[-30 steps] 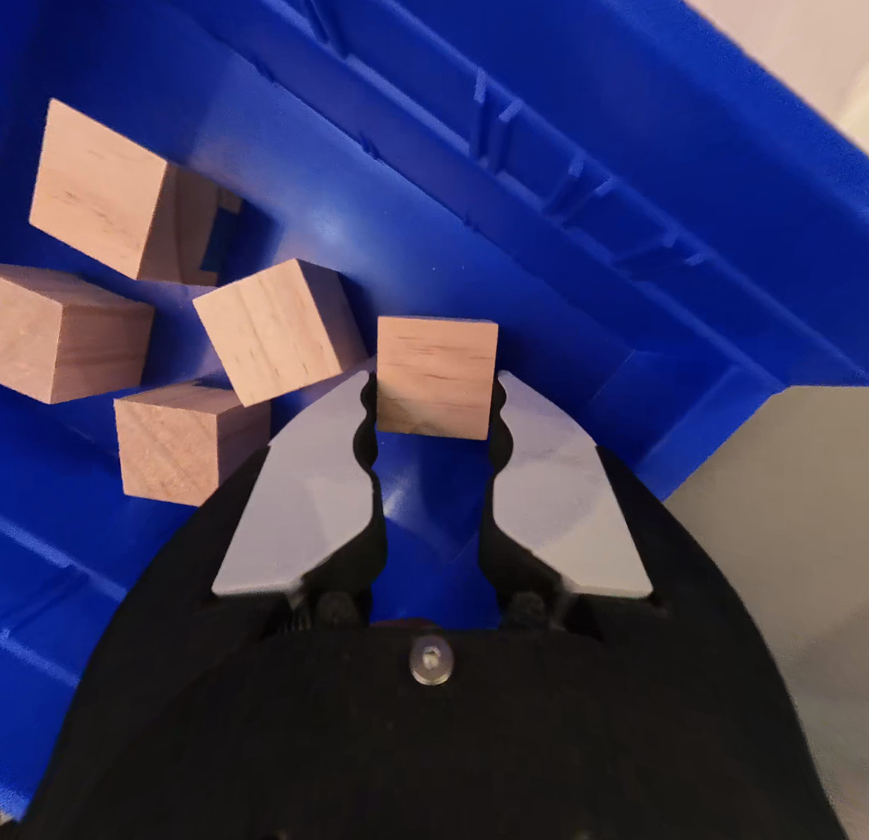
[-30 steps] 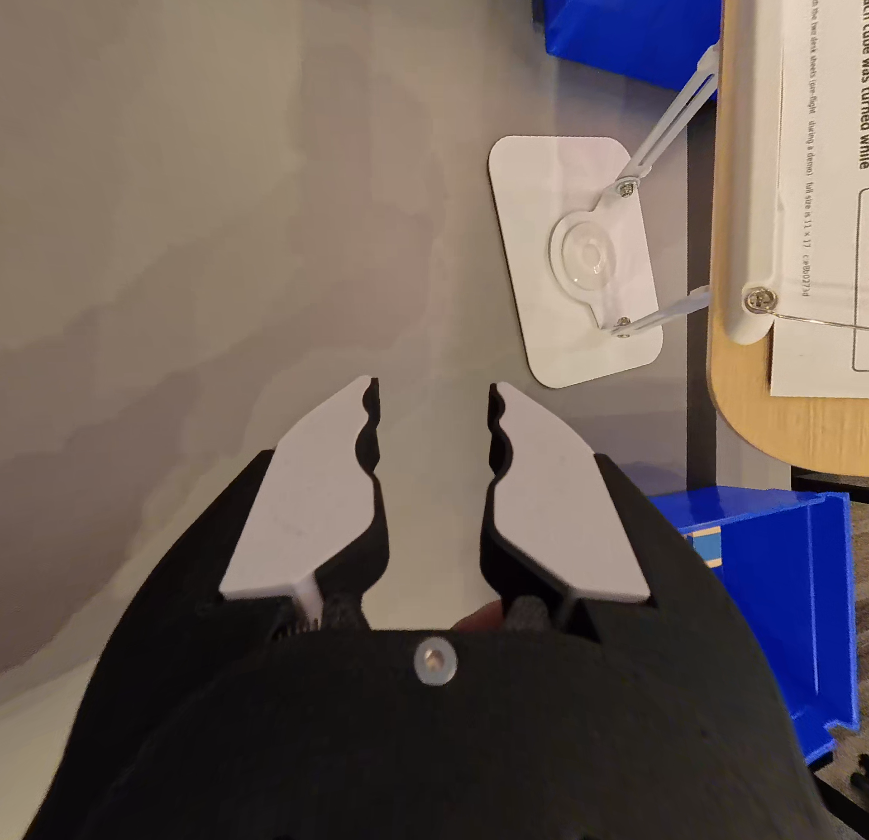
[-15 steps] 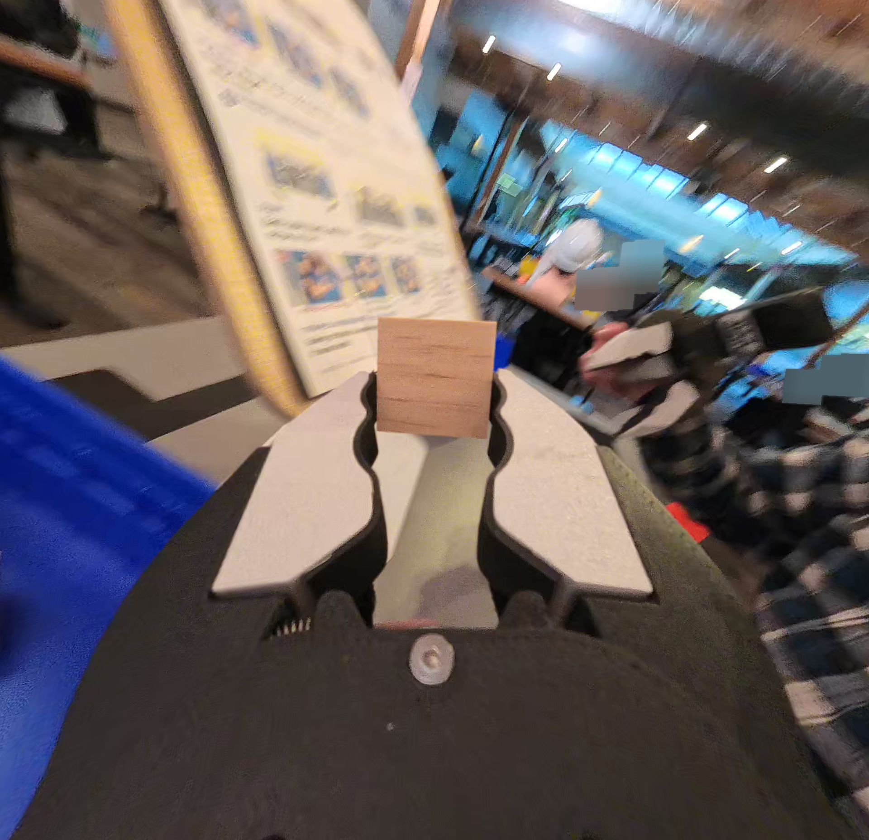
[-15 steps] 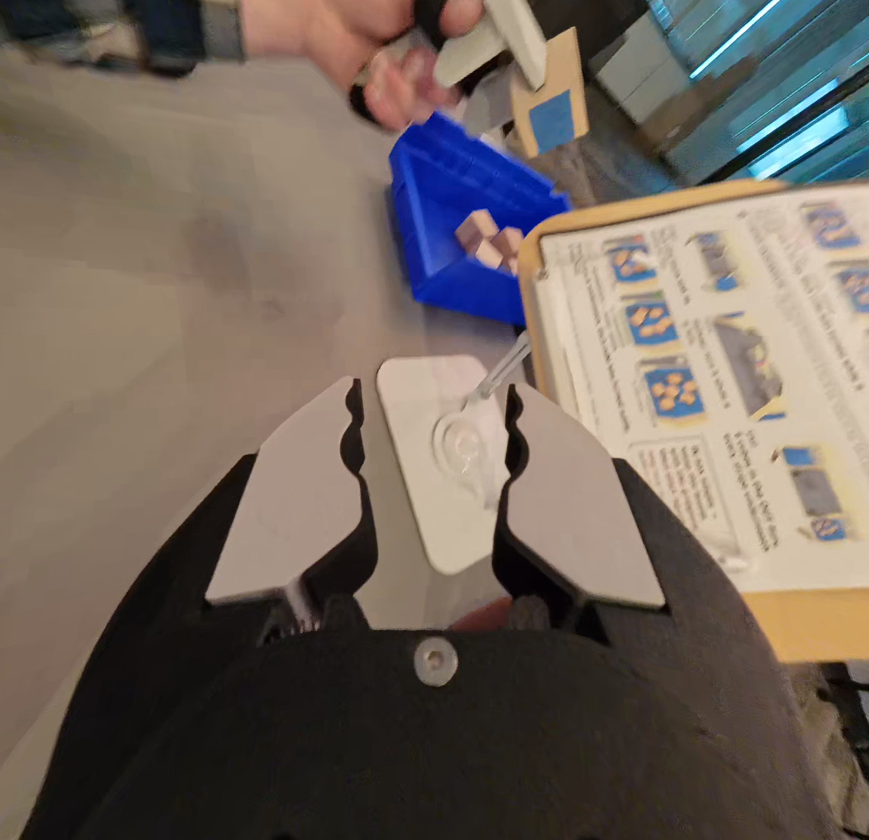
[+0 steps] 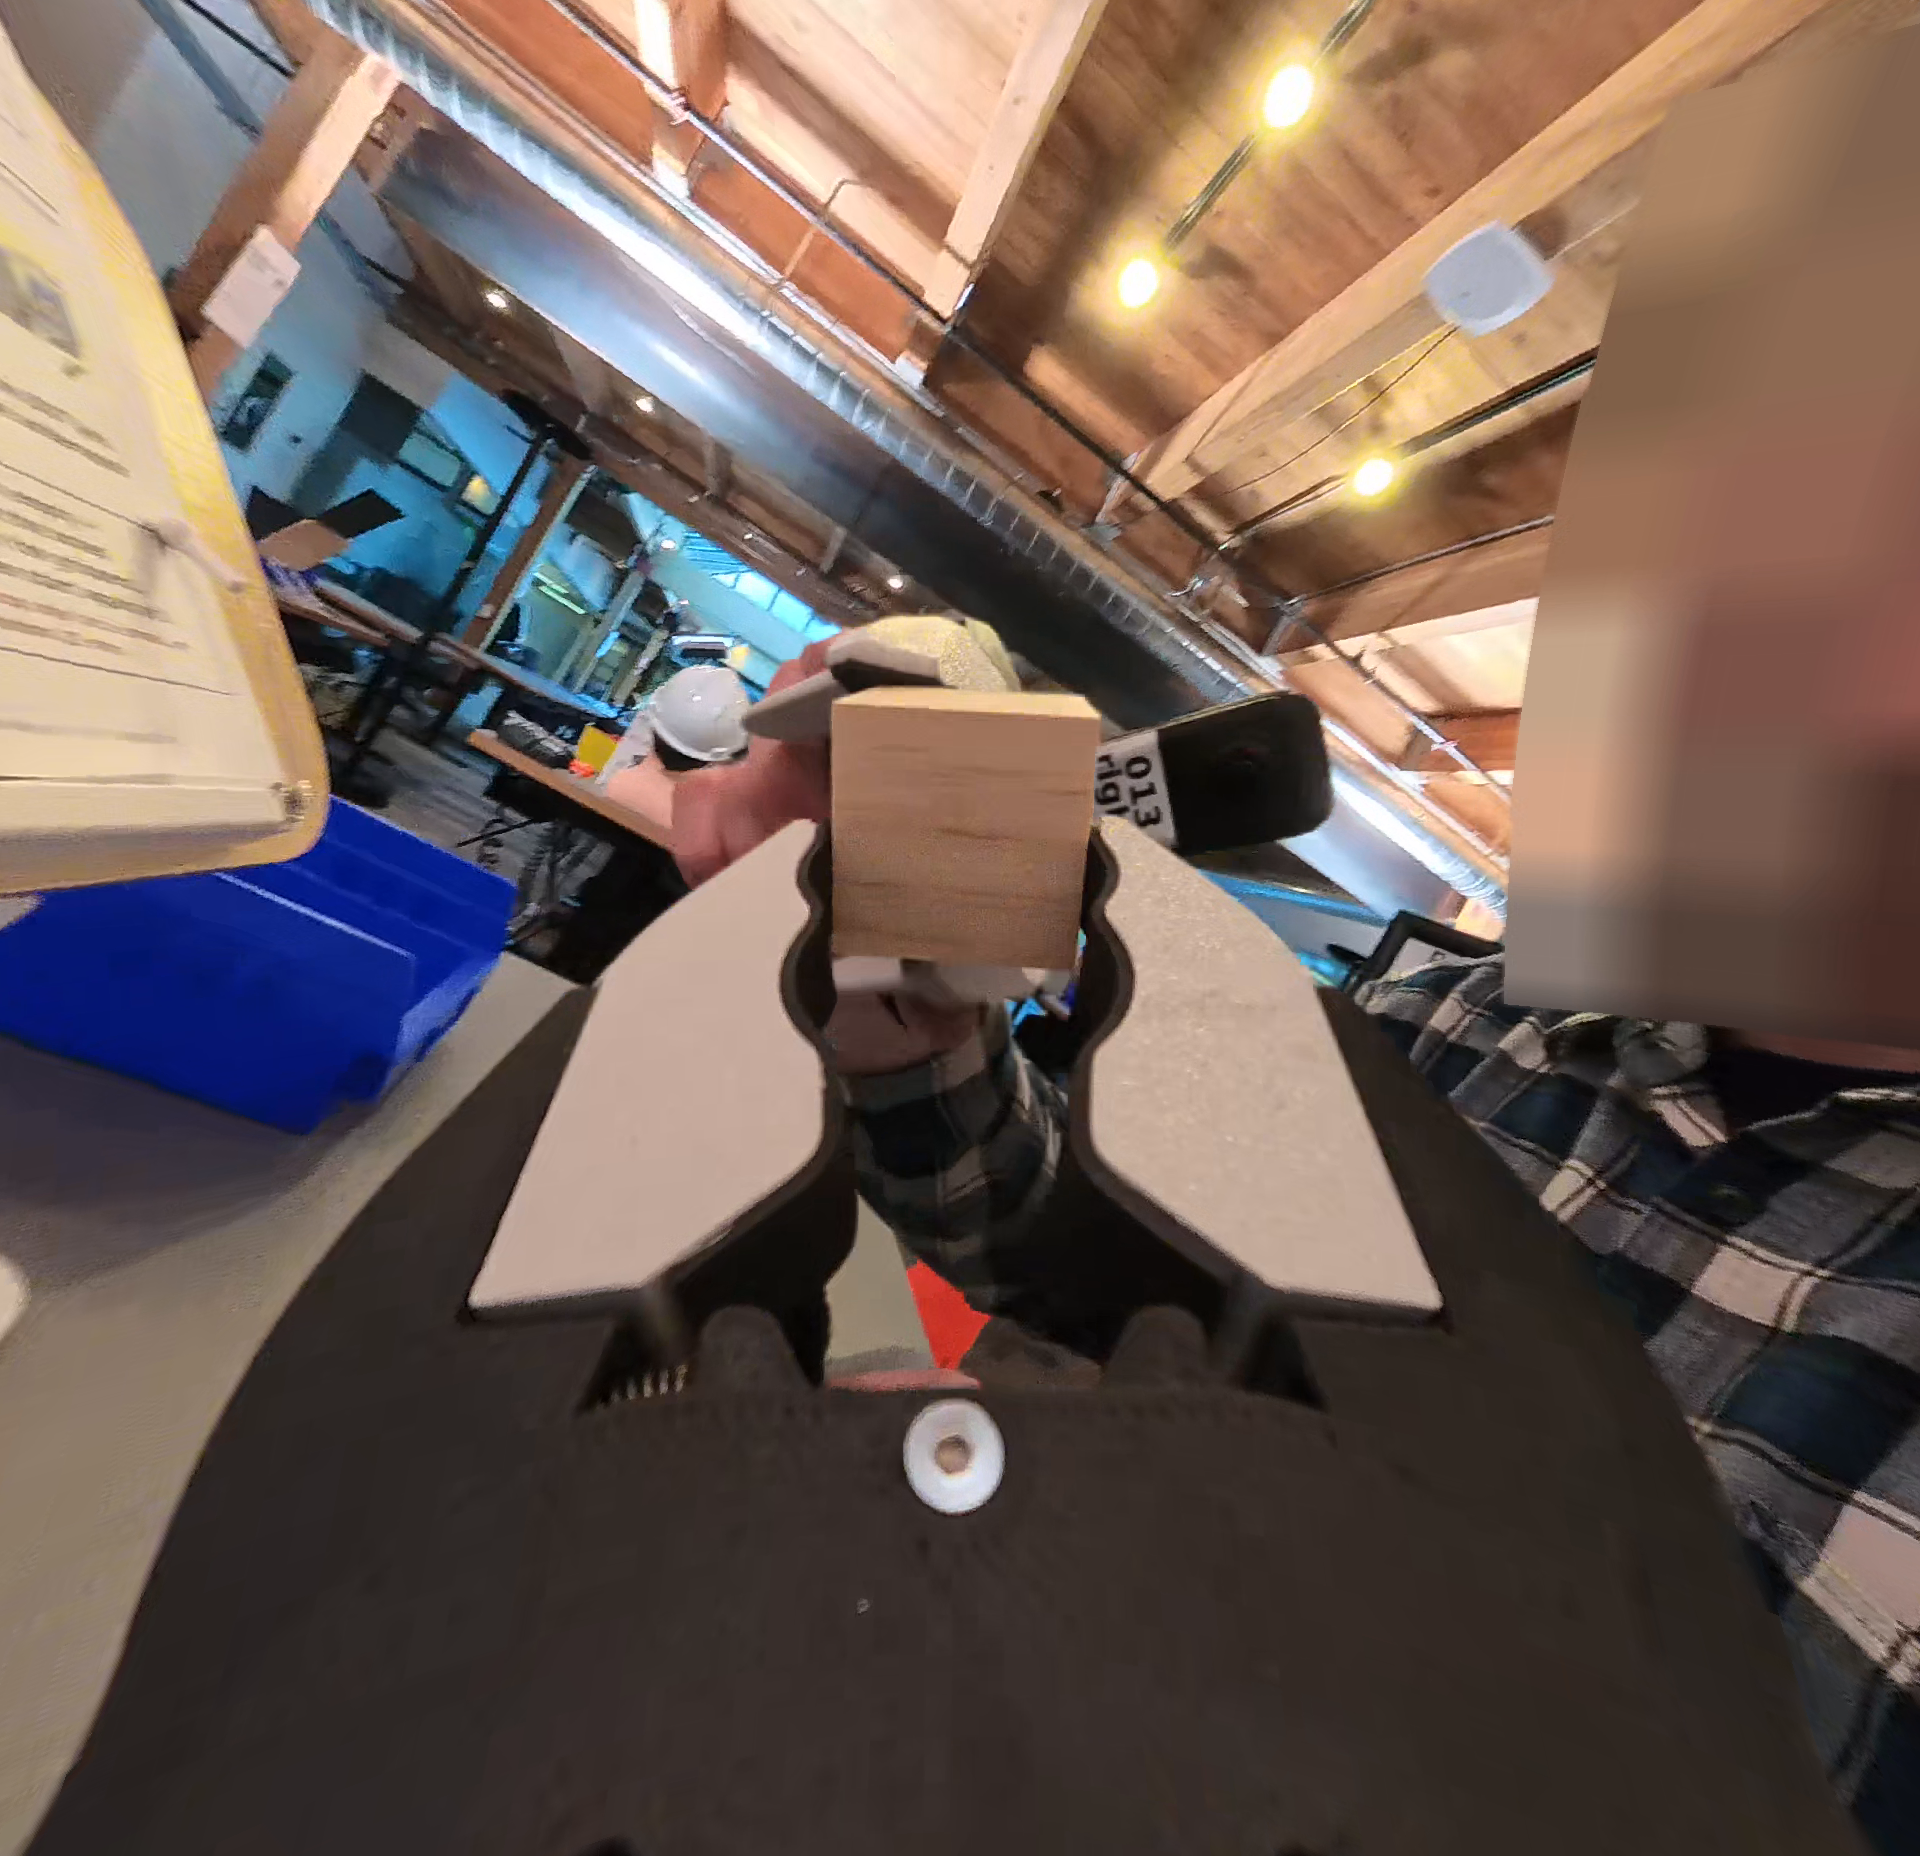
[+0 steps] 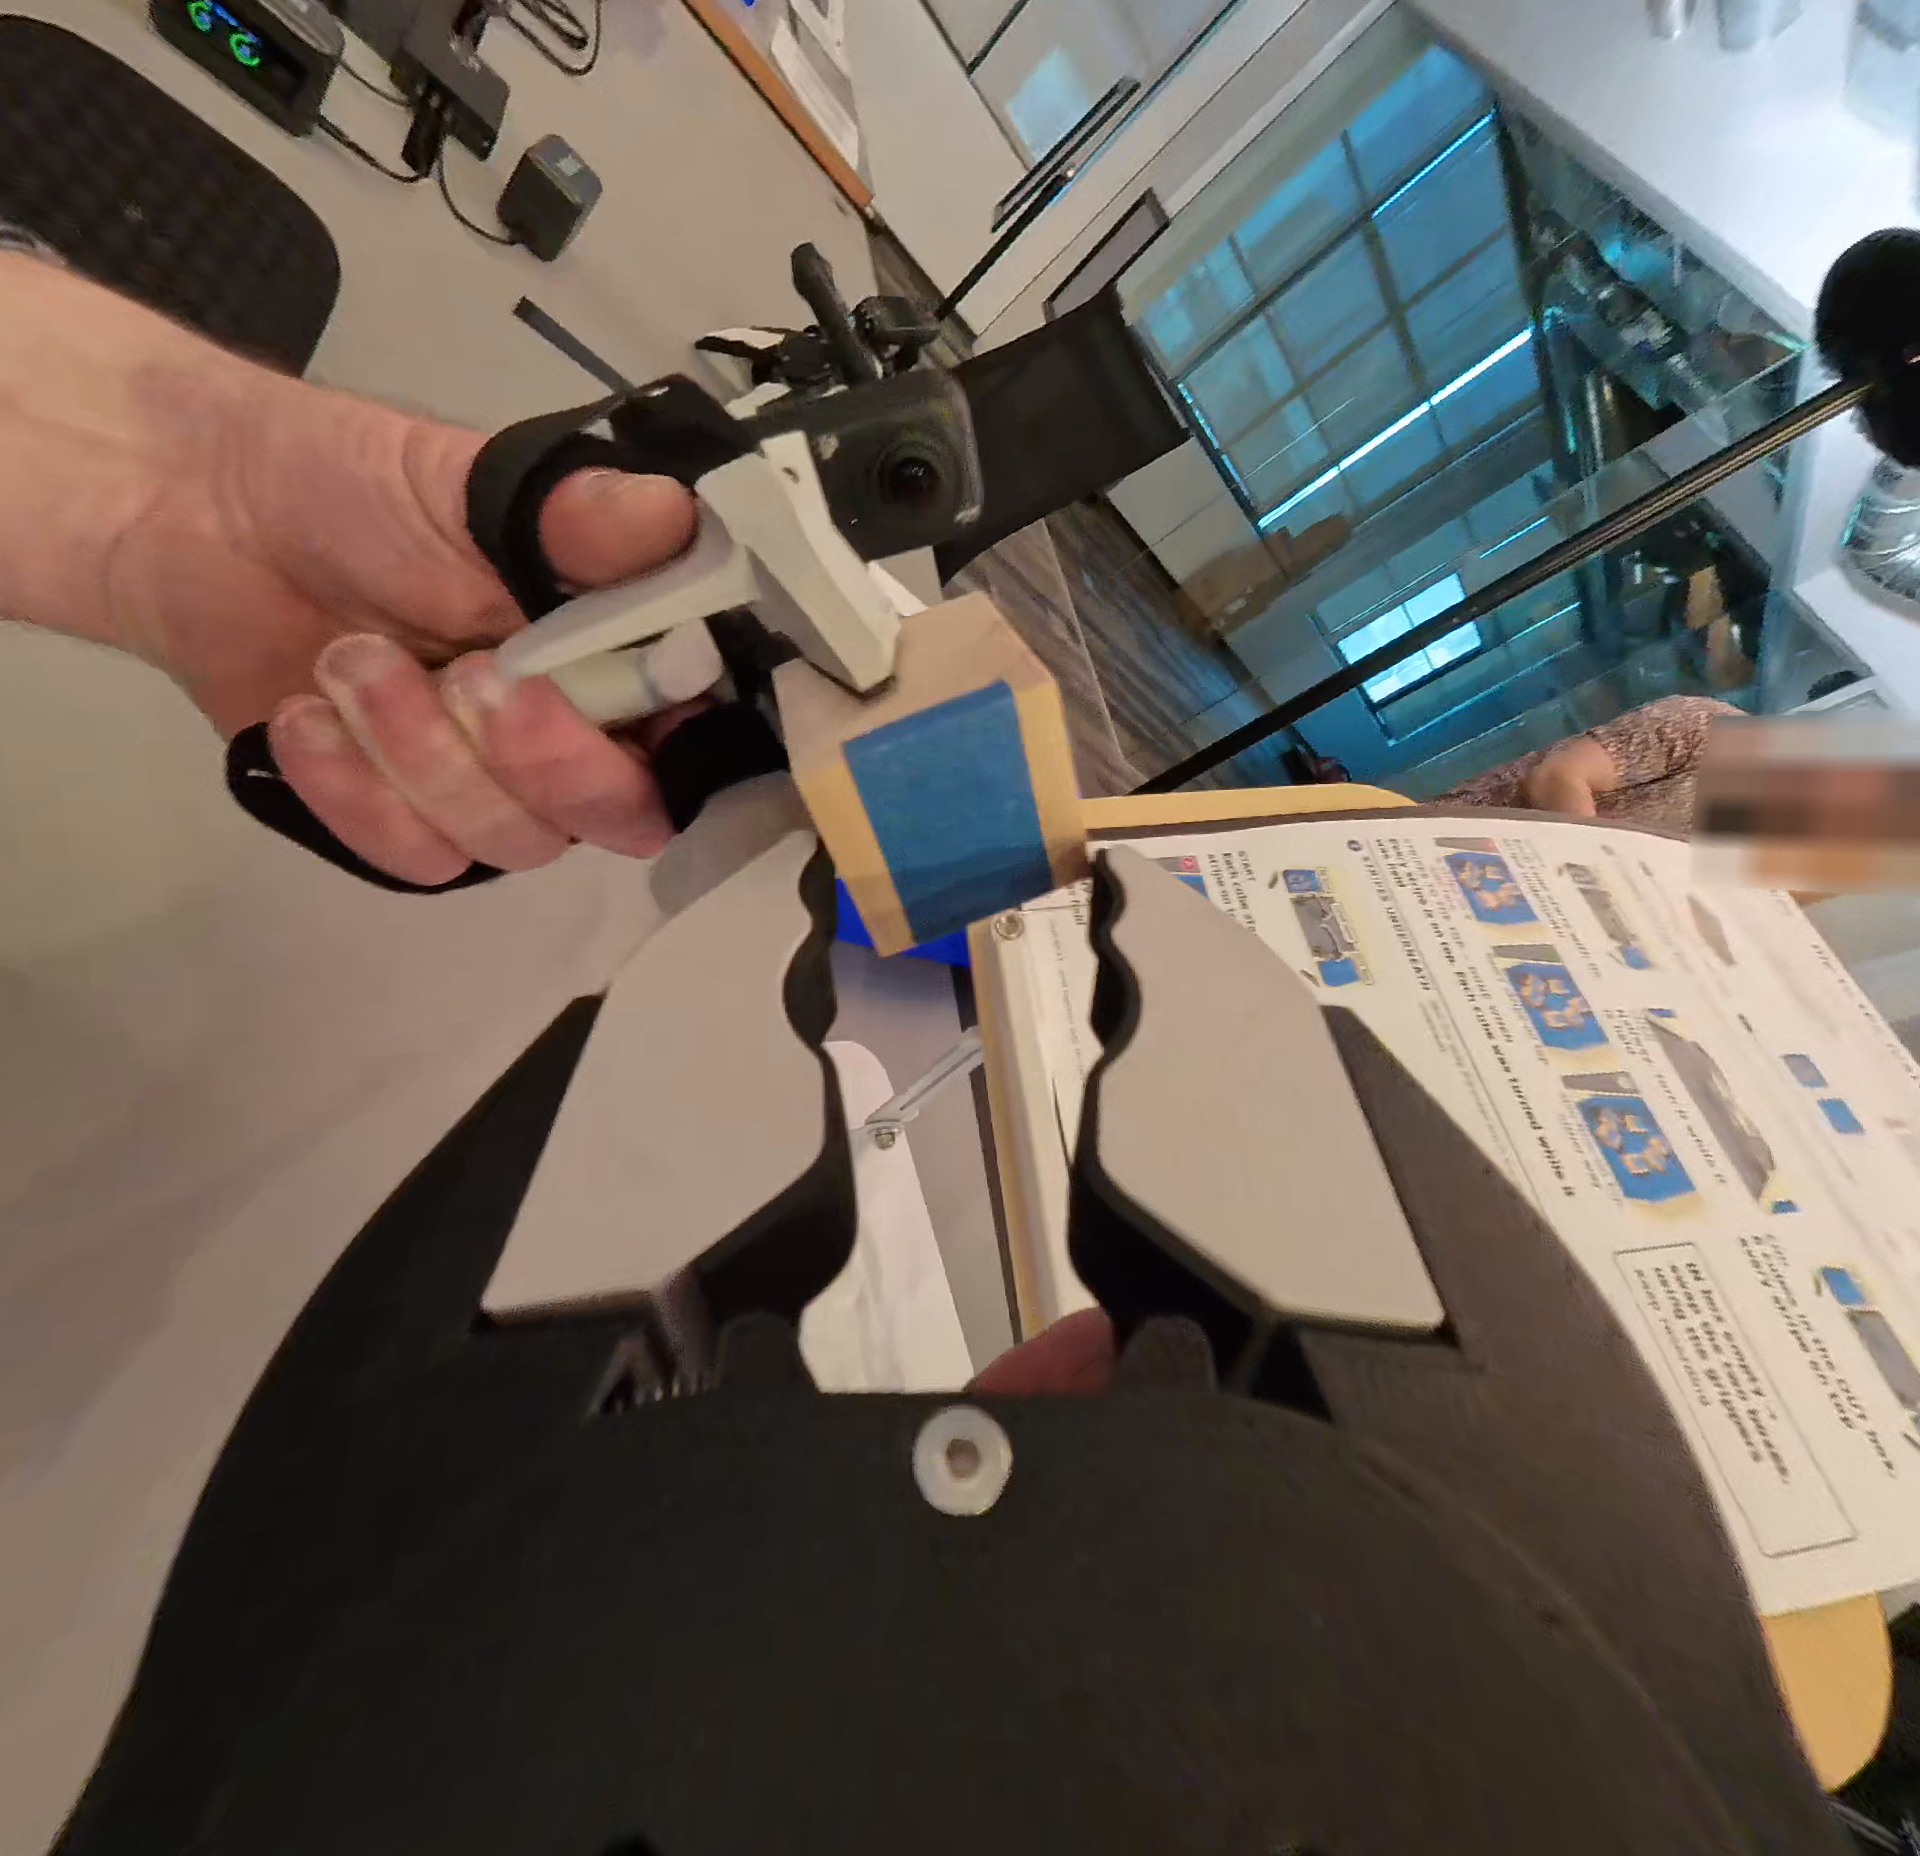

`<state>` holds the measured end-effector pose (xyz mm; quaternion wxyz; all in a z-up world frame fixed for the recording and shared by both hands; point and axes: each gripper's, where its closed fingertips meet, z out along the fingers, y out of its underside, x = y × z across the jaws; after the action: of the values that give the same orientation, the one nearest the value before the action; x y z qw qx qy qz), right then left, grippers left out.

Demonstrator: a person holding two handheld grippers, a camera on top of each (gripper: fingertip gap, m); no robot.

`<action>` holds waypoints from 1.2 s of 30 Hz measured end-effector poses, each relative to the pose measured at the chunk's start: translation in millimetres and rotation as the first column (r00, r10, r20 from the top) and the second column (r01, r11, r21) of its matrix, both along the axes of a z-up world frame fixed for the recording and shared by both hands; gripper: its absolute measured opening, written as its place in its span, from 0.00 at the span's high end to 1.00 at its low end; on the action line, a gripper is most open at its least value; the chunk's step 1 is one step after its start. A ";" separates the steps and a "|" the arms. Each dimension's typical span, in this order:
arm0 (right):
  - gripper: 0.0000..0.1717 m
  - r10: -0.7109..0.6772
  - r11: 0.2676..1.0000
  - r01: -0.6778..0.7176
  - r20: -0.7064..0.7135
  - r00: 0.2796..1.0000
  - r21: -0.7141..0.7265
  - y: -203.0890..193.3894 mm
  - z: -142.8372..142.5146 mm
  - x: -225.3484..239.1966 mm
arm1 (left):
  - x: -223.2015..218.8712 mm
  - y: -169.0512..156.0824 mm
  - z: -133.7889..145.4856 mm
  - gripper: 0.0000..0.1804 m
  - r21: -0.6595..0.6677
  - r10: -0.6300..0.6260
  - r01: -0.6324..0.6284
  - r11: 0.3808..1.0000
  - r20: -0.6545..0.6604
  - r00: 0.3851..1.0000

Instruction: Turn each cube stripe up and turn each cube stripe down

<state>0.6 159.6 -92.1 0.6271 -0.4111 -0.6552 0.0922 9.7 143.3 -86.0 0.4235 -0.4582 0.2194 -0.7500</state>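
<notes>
A wooden cube (image 5: 961, 830) is held in the air between both grippers. My left gripper (image 5: 956, 871) is shut on its two side faces; a plain wood face shows toward this view. In the right wrist view the same cube (image 6: 831, 819) shows a blue stripe (image 6: 940, 798) toward my right gripper (image 6: 956, 871). The right gripper's tips lie against the cube's lower part on both sides. In the left wrist view the right gripper's fingers (image 5: 800, 710) sit above and below the cube. The left gripper's finger (image 6: 800, 580) presses on the cube's top.
A blue bin (image 5: 239, 975) stands on the grey table at left. A wooden board with an instruction sheet (image 6: 1455, 1079) stands beside it on a white base plate (image 6: 883, 1287). A person in a plaid shirt (image 5: 1662, 1235) is close on the right. Electronics (image 6: 249, 40) lie far off.
My left gripper lifted the cube out of the blue bin and turned up toward the right gripper. My right gripper opened wider, swung up from the table and closed around the cube.
</notes>
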 end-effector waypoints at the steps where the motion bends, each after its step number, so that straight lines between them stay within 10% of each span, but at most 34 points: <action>1: 0.73 0.009 1.000 -0.009 0.002 1.000 -0.002 -0.4 1.6 3.2 | 2.5 -1.7 -0.2 0.75 -0.006 -0.012 0.012 1.000 0.009 1.000; 22: 0.74 0.162 0.985 -0.148 0.159 0.974 -0.094 -12.7 5.6 35.1 | 36.9 -13.1 0.0 0.75 -0.025 -0.128 0.131 0.991 0.098 0.987; 36: 0.74 0.335 0.920 -0.177 0.466 0.819 -0.351 -35.6 -19.0 63.6 | 55.0 -22.1 -14.4 0.72 0.128 -0.095 0.118 0.985 -0.173 0.980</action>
<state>64.2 123.9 -111.1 0.3416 -0.4157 -0.8279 0.1583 64.7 121.2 -100.4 0.3934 -0.4762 0.3296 -0.7140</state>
